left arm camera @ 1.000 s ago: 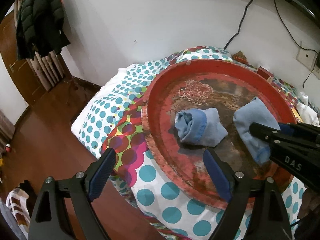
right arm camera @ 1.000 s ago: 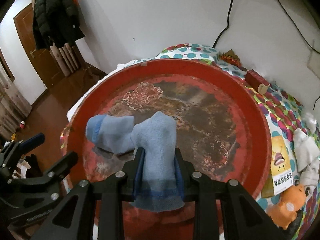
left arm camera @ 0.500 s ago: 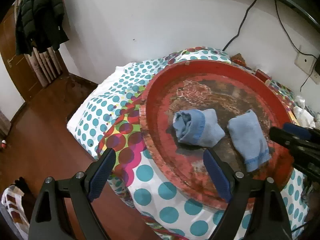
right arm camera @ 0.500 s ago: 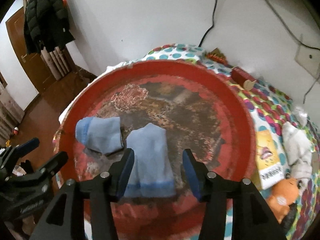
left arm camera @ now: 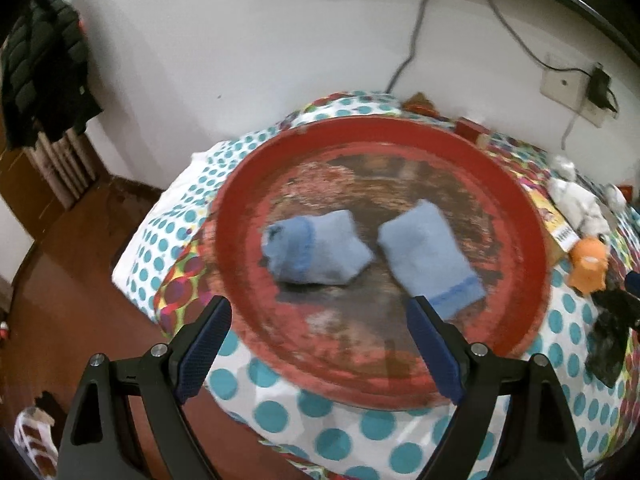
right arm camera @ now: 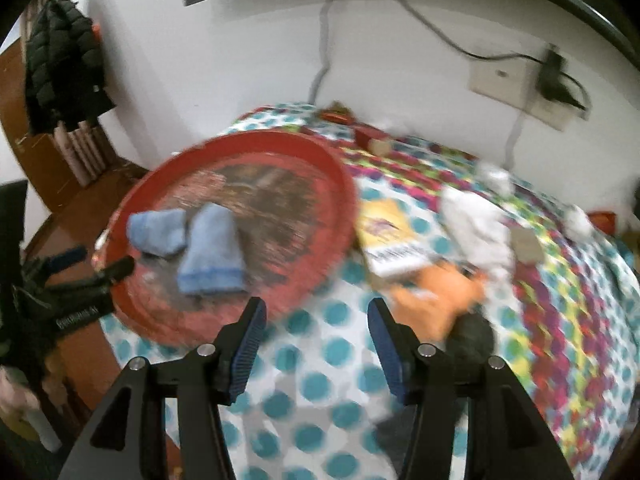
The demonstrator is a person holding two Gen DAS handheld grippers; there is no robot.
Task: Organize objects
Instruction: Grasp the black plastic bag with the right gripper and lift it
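While right claw (right arm camera: pixel 316 336) gapes, jaws just opened, nothing between, you risk snagging orange toy (right arm camera: pixel 440 296) near tray (right arm camera: pixel 340 184). Left claw (left arm camera: pixel 316 348) wide, empty; socks (left arm camera: pixel 316 252) sit near tray's bed-edge side.

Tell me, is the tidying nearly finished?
Partly. Two blue socks already lie on the red tray. The right claw has just been opening, with nothing between its fingers; the left claw is open too. The orange toy and white socks wait on the spotted cloth.

2 blue socks (left arm camera: pixel 316 250) on red tray (left arm camera: pixel 516 200), apart.
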